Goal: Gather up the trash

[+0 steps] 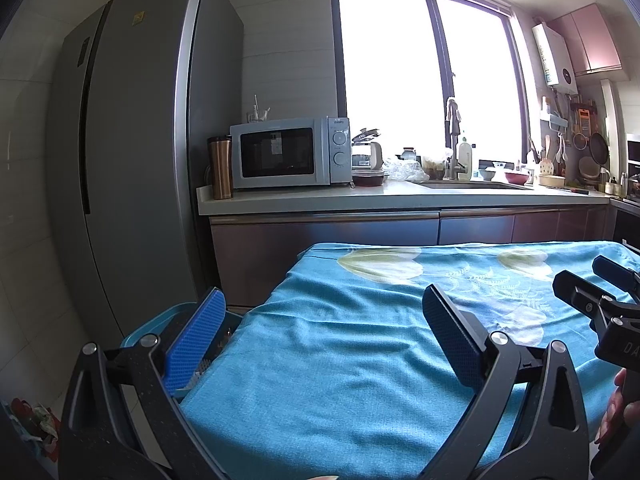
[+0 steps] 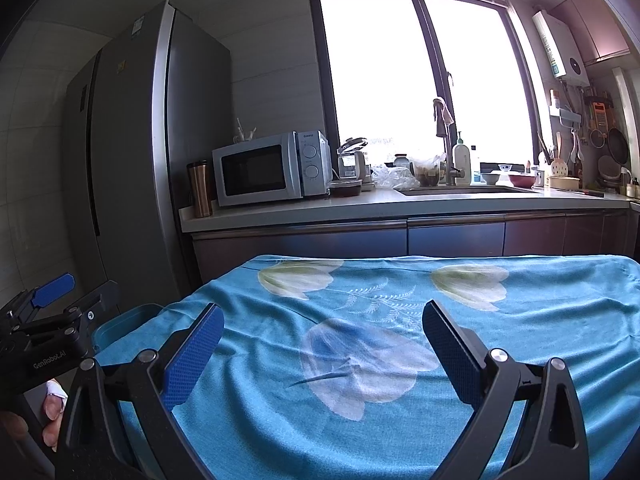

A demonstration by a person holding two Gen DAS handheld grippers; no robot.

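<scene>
My left gripper (image 1: 324, 328) is open and empty, held over the near left part of a table covered with a blue flowered cloth (image 1: 360, 360). A teal bin (image 1: 160, 320) stands on the floor just left of the table, partly behind my left finger; it also shows in the right wrist view (image 2: 120, 324). My right gripper (image 2: 322, 344) is open and empty above the cloth (image 2: 400, 360). No trash shows on the cloth. Some crumpled coloured scraps (image 1: 34, 420) lie on the floor at the lower left.
A tall grey fridge (image 1: 132, 140) stands to the left. Behind the table runs a kitchen counter (image 1: 360, 196) with a microwave (image 1: 288, 152), a metal tumbler (image 1: 220, 168), a sink (image 1: 472, 186) and dishes. A bright window (image 1: 424, 72) is behind.
</scene>
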